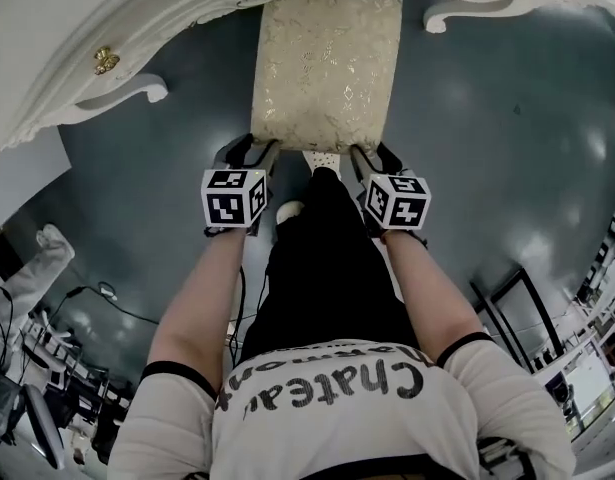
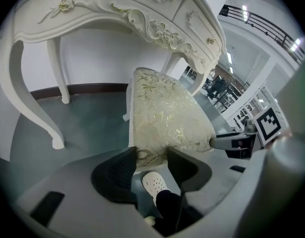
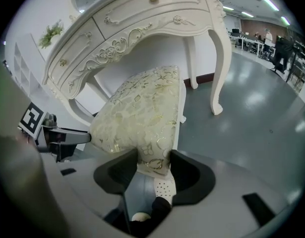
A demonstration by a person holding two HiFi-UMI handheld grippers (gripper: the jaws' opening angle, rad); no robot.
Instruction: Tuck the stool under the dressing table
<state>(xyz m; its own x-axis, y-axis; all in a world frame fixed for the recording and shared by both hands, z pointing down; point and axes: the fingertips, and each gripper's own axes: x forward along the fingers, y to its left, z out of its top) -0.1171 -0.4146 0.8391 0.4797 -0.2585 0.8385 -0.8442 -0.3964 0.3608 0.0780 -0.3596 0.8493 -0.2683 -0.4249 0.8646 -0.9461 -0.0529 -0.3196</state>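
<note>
Stool stands on the grey floor in front of the white desk, in the gap between the desk's curved legs. In the head view its far end lies at the desk's carved front edge, and most of the cream, gold-patterned seat shows out in front of it.

Left gripper is closed on the seat's near left corner; in its own view the two black jaws press on the cushion edge from either side. Right gripper is clamped the same way on the near right corner. Both point down and forward, side by side, with their marker cubes towards the person.

In the left gripper view the right gripper shows just beside the seat, and the right gripper view shows the left one likewise.

A leg in black trousers and a white perforated shoe are on the floor between the two grippers, just behind the stool's near edge
</note>
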